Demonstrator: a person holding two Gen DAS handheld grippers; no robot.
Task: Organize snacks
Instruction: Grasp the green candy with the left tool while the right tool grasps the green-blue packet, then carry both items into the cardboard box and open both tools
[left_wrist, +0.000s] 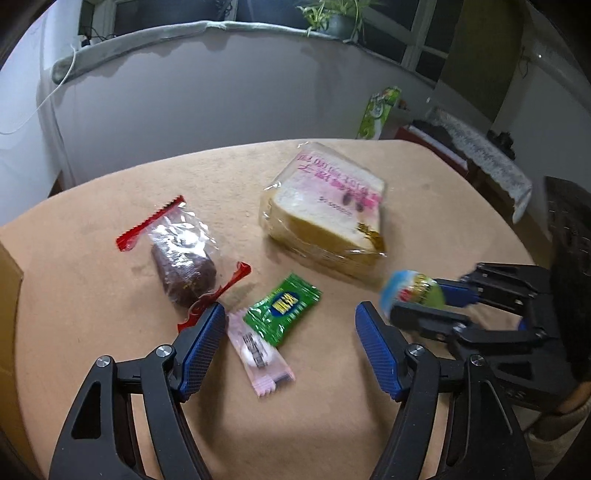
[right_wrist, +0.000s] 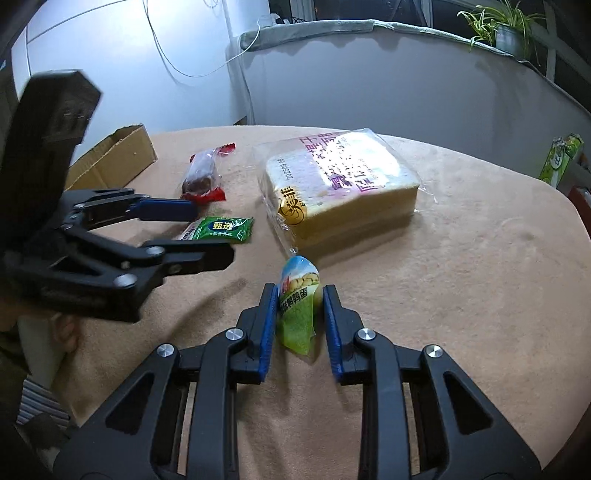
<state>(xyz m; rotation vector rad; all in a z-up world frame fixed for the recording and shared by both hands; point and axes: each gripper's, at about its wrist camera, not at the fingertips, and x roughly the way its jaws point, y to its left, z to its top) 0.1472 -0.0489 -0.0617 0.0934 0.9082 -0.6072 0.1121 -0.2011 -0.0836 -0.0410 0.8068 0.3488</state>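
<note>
My right gripper (right_wrist: 300, 295) is shut on a small green-and-blue snack packet (right_wrist: 299, 302), which stands upright between its blue pads. In the left wrist view the same packet (left_wrist: 413, 291) hangs in the right gripper (left_wrist: 419, 301) just above the table. My left gripper (left_wrist: 291, 317) is open, hovering over a green sachet (left_wrist: 282, 308) and a pink wrapped sweet (left_wrist: 258, 350), with neither one touched. A brown cake in a clear, red-ended wrapper (left_wrist: 184, 266) lies to their left. A bag of sliced bread (left_wrist: 325, 206) rests further back.
The snacks lie on a tan-covered table (right_wrist: 480, 277). An open cardboard box (right_wrist: 114, 158) sits at its far left corner. A green carton (right_wrist: 561, 158) stands beyond the right edge. A dark chair back (left_wrist: 569, 258) is close on the right.
</note>
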